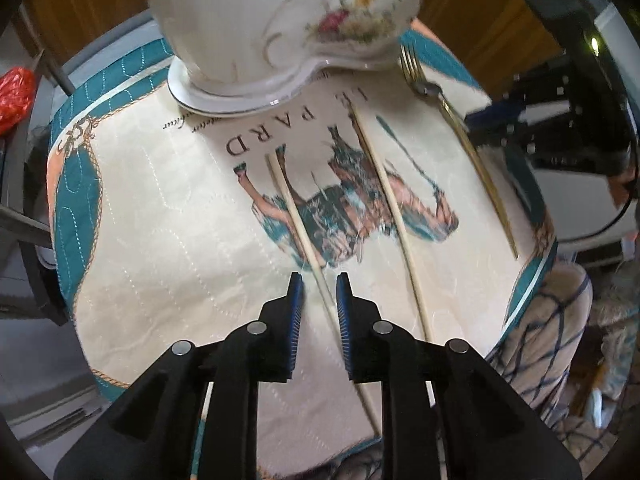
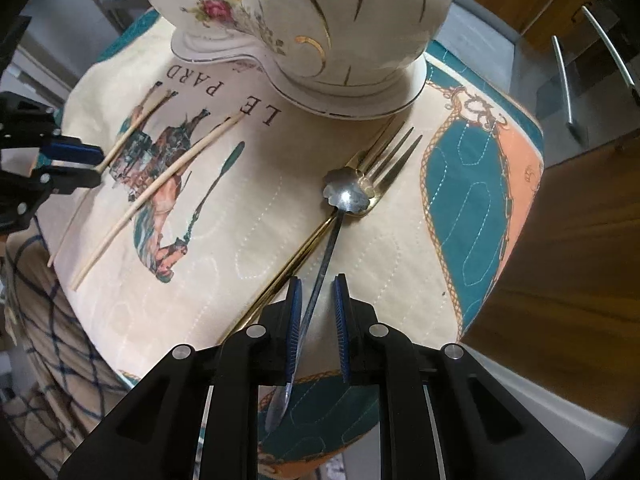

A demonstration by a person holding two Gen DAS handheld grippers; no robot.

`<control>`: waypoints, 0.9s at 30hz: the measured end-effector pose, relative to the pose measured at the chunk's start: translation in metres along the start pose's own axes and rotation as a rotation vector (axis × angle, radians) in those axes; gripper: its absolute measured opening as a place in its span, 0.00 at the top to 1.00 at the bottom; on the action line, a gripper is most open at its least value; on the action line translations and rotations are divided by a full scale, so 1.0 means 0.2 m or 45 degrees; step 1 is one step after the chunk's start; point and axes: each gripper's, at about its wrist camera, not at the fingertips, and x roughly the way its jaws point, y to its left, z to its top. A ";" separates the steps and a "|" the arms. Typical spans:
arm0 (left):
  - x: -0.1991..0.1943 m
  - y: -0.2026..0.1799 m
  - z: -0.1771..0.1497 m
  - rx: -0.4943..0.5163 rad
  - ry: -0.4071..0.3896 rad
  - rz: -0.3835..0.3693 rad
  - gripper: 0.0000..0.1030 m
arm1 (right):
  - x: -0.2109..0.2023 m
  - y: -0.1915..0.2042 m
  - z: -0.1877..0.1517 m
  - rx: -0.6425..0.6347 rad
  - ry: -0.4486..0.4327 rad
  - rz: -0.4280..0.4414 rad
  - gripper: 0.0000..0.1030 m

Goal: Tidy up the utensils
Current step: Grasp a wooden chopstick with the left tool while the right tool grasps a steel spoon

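A quilted placemat (image 1: pixel 168 216) printed with a horse lies on a table, with a flowered porcelain dish (image 1: pixel 280 20) standing at its far edge. Seen from the left wrist, the left gripper (image 1: pixel 320 286) points down over the near middle of the mat, its jaws a little apart, straddling the near end of one pale wooden chopstick (image 1: pixel 298 224); the pads do not seem to press on it. The second chopstick (image 1: pixel 394 216) lies just to its right, roughly parallel, not touching. Farther right a gold fork (image 1: pixel 460 128) lies alone, tines toward the dish. Seen from the right wrist, the right gripper (image 2: pixel 318 286) has its jaws slightly apart around the handle of a silver spoon (image 2: pixel 346 196), whose flower-shaped bowl rests on the fork's neck; the handle may touch the left pad, though blur makes this uncertain. The sorting looks partly done: chopsticks paired on the left, fork and spoon together on the right. What seems left is straightening the spoon off the fork and aligning the chopsticks.
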 end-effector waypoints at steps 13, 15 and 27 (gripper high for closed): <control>0.03 -0.02 0.05 -0.013 0.045 0.037 0.94 | -0.01 -0.01 -0.05 0.021 -0.004 -0.053 0.94; 0.03 0.00 0.02 -0.029 0.026 0.029 0.95 | -0.01 -0.02 -0.07 0.021 -0.008 -0.076 0.96; -0.16 -0.01 -0.12 -0.042 -0.262 0.055 0.96 | -0.19 0.04 -0.24 -0.034 -0.237 -0.099 0.96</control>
